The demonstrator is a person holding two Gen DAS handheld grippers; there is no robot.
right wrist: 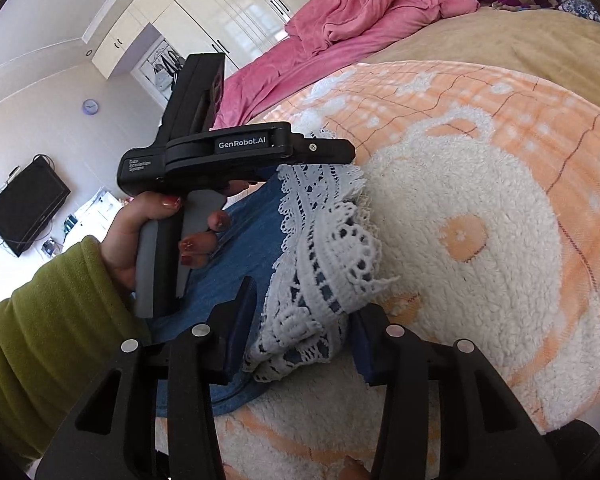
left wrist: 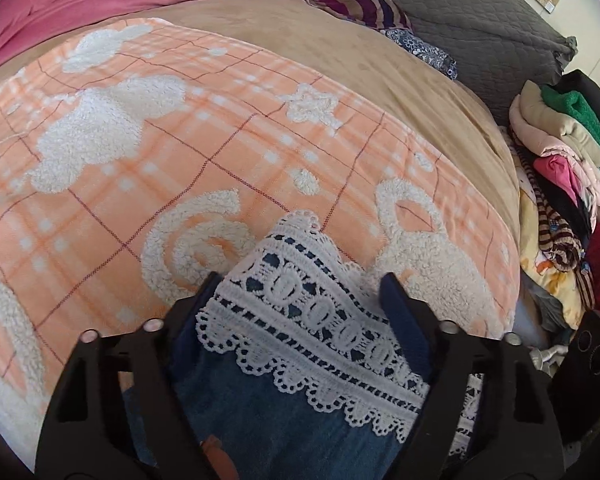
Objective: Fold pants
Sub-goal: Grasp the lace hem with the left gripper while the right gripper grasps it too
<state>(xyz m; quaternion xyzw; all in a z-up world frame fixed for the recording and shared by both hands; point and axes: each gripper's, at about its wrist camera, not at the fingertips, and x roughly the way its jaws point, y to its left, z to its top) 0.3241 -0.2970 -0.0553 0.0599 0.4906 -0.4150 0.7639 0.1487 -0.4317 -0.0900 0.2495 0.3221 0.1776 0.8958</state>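
Both tongs level and spread wide — left tongs [left wrist: 300,292], right tongs [right wrist: 300,312] — side by side.

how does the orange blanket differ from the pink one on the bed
The orange blanket is spread flat, checked, with fluffy white shapes; the pink blanket is plain and crumpled in a heap. The orange one lies under the pants; the pink one sits farther back. Both rest on the tan bedcover.

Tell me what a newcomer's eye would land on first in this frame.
Probably the white lace hem of the blue denim pants, lying between the open jaws of the left gripper and of the right gripper. Beneath it spreads the orange plaid blanket with fluffy white shapes. A crumpled pink sheet lies at the far end of the bed.
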